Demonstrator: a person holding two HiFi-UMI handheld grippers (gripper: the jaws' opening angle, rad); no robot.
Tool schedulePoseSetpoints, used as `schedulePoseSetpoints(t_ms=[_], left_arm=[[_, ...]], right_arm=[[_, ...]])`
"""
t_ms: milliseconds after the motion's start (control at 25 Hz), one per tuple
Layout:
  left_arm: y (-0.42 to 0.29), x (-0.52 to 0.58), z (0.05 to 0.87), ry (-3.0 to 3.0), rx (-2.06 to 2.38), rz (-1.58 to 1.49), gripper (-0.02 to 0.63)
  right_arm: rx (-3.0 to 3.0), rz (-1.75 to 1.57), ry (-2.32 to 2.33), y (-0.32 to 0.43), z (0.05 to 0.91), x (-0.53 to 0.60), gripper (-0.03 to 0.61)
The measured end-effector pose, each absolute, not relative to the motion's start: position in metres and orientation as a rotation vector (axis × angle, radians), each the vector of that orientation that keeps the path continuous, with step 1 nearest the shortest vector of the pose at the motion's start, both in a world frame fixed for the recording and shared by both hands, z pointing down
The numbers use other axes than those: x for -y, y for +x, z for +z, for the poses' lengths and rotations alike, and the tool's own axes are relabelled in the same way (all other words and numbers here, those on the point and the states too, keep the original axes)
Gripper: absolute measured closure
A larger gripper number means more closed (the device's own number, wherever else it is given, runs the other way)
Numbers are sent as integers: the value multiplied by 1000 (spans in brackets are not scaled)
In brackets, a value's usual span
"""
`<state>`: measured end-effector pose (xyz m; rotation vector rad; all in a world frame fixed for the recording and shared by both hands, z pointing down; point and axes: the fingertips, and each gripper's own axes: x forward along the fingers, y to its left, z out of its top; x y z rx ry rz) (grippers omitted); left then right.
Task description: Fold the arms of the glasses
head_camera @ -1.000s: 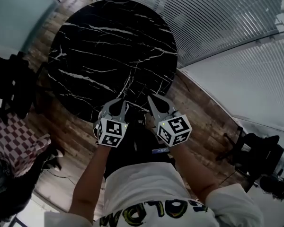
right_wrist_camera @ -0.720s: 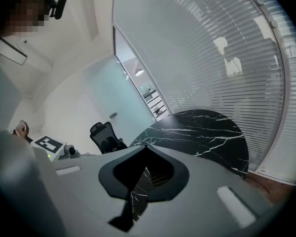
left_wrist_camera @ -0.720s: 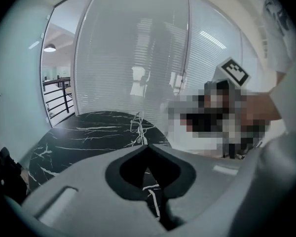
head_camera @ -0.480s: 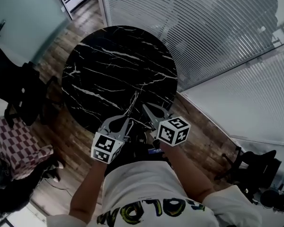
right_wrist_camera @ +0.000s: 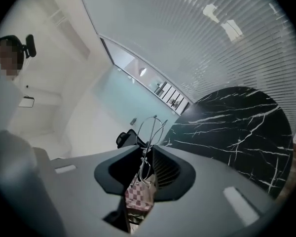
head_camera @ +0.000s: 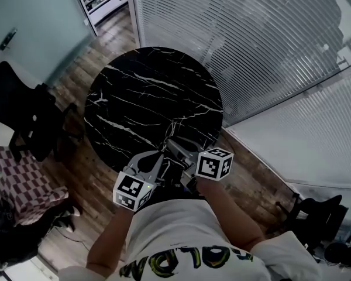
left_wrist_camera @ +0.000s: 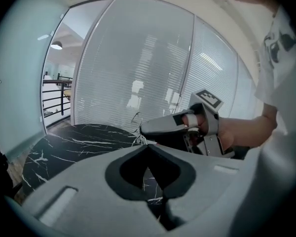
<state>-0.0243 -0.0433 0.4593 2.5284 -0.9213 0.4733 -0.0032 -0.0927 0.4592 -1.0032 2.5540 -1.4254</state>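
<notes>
The glasses (head_camera: 164, 147) are a thin wire frame held up in the air over the near edge of the black marble table (head_camera: 152, 92). My left gripper (head_camera: 159, 155) is shut, and the wire rises from its closed tips (left_wrist_camera: 147, 145) in the left gripper view, where the glasses (left_wrist_camera: 136, 123) stand just in front. My right gripper (head_camera: 168, 143) meets it from the right. Its jaws have just been opening, and the glasses (right_wrist_camera: 150, 127) stand in the narrow gap between them (right_wrist_camera: 147, 148). The right gripper (left_wrist_camera: 144, 130) shows side-on in the left gripper view.
A dark office chair (head_camera: 23, 122) and a checked cloth (head_camera: 17, 186) are at the left. A glass wall with blinds (head_camera: 269, 57) runs behind the table, and more dark chairs (head_camera: 322, 215) stand at the right. The floor is wood.
Both grippers have lifted away from the table's near edge, and their tips have drawn closer together around the glasses. The head view has tilted, so the table sits further off.
</notes>
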Motion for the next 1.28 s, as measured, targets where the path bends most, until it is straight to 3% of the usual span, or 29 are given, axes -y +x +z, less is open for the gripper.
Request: schedulePoseSetpoints(t_ms=[320, 1280], left_arm=[[-30, 45, 459, 2510, 903, 442, 612], [-60, 38, 471, 2516, 947, 566, 612]], right_arm=[[-2530, -1483, -936, -11, 462, 89, 543], [-2647, -1654, -742, -6, 475, 62, 575]])
